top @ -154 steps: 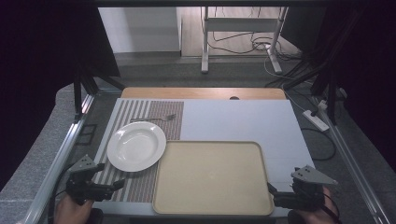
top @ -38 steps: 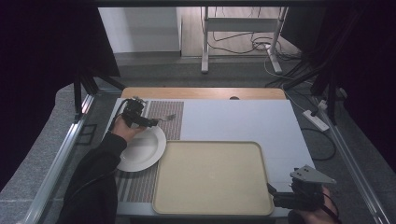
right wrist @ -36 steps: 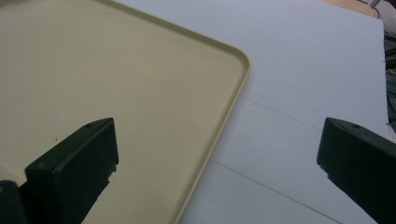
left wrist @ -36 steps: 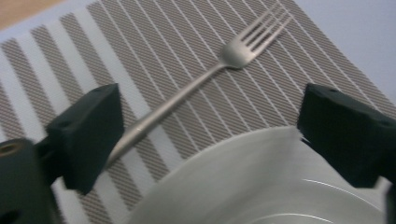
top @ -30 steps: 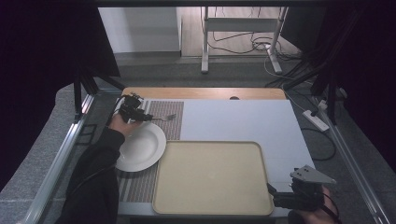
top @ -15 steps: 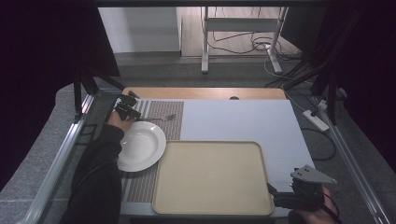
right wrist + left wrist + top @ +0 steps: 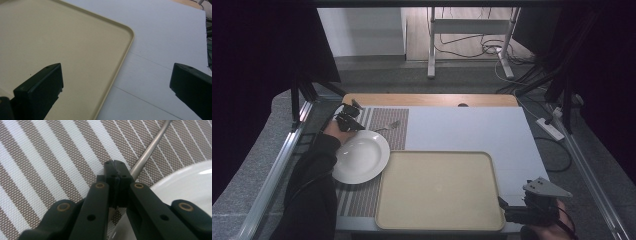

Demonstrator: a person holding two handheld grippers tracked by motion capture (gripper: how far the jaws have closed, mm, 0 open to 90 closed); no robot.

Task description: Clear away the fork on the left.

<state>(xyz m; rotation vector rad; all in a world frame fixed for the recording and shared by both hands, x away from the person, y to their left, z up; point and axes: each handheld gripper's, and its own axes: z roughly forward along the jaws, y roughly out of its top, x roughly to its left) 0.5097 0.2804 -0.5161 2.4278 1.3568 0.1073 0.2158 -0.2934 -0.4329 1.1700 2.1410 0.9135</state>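
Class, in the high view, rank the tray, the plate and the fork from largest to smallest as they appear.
1. Tray: largest by far.
2. Plate: clearly smaller.
3. Fork: smallest, a thin sliver, its handle end hidden by the left tongs.

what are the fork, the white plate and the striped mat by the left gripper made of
The slim grey fork looks like metal: a smooth handle with a dull sheen. The round white plate looks like glazed ceramic, glossy with a bright highlight, though hard plastic is possible. The brown-and-white striped placemat appears to be woven mesh, probably vinyl, with an open weave and matte finish.
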